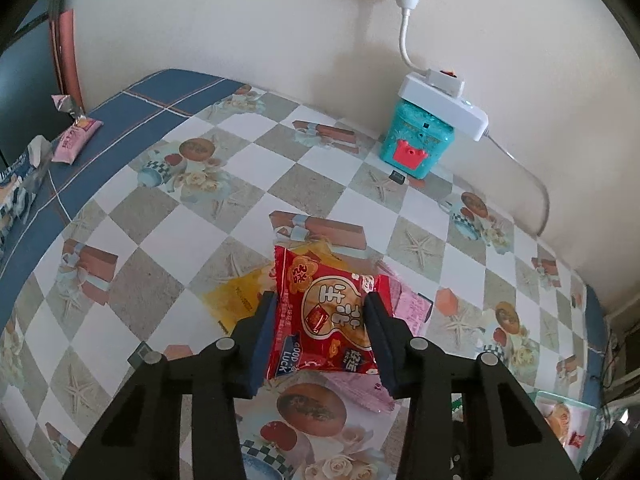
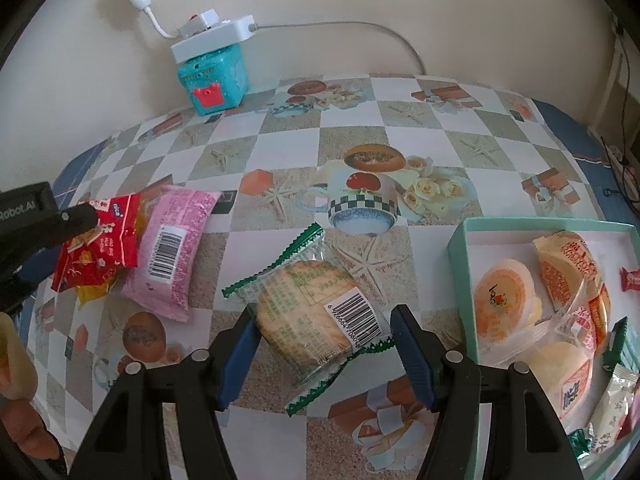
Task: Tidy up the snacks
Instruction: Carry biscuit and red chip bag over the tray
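- The red snack packet [image 1: 326,320] lies at the centre of the left wrist view, on top of a yellow packet [image 1: 236,300] and a pink packet [image 1: 412,304]; being uppermost in the small heap, it is the natural first pick.
- The left gripper [image 1: 322,312] straddles it, both pads against its side edges and the wrapper bulging slightly between them: narrowed to a partial gap and, in my judgement, gripping it.
- In the right wrist view that heap sits at 9 o'clock, well apart from the tray.
- The green-edged biscuit packet [image 2: 316,312] lies flat on the tablecloth [image 2: 280,152] between the fingers of the right gripper [image 2: 324,344]; the jaws stand about half open, with a gap on each side, holding nothing — probably lined up for a grab.
- The teal tray [image 2: 460,248] at 3 o'clock already holds jelly cups and wrapped cakes, so it looks like the collecting spot.
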`<state>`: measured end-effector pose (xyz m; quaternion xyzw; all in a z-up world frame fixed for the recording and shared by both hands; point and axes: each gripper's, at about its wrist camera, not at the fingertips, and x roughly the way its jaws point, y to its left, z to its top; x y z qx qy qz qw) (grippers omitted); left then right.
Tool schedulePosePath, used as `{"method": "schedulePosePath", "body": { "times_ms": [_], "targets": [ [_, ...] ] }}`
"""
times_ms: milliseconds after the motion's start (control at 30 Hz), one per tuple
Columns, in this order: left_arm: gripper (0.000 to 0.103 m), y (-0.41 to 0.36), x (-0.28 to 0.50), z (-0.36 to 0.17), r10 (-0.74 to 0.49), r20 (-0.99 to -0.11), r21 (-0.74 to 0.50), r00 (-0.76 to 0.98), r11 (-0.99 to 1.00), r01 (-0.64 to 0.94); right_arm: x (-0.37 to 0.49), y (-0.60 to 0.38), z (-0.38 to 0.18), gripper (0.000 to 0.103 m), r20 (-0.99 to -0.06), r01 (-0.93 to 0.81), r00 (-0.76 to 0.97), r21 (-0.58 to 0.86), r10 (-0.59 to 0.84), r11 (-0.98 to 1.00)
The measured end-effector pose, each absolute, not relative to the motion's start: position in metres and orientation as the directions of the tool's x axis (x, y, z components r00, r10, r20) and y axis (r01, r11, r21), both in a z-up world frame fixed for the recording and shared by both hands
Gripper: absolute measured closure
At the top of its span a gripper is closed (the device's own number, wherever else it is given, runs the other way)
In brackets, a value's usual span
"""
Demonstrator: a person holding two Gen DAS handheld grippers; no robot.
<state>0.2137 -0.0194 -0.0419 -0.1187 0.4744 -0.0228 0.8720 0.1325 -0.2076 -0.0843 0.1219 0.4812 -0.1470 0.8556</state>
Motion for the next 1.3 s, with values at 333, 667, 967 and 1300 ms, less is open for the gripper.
{"method": "schedulePosePath", "body": {
  "times_ms": [333,667,967,1300],
  "targets": [
    [0.058,0.0,0.206,0.004,-0.165,-0.807,-0.259,0.567,0.962,-0.088,0.126,-0.213,-0.041,0.035,-0.822,0.385,0.547,0.078,-0.159,0.919],
    [0.058,0.015,0.195,0.025,-0.192,-0.82,-0.295,0.54,0.949,-0.111,0.108,-0.232,-0.007,0.035,-0.814,0.433,0.548,0.081,-0.19,0.898],
    [0.058,-0.005,0.168,0.056,-0.222,-0.805,-0.308,0.551,0.949,-0.066,0.08,-0.252,0.023,0.035,-0.811,0.496,0.535,0.074,-0.237,0.865],
    [0.058,-0.036,0.14,0.063,-0.273,-0.811,-0.329,0.517,0.944,-0.019,0.034,-0.294,0.051,0.035,-0.798,0.604,0.519,0.087,-0.308,0.792]
  ]
}}
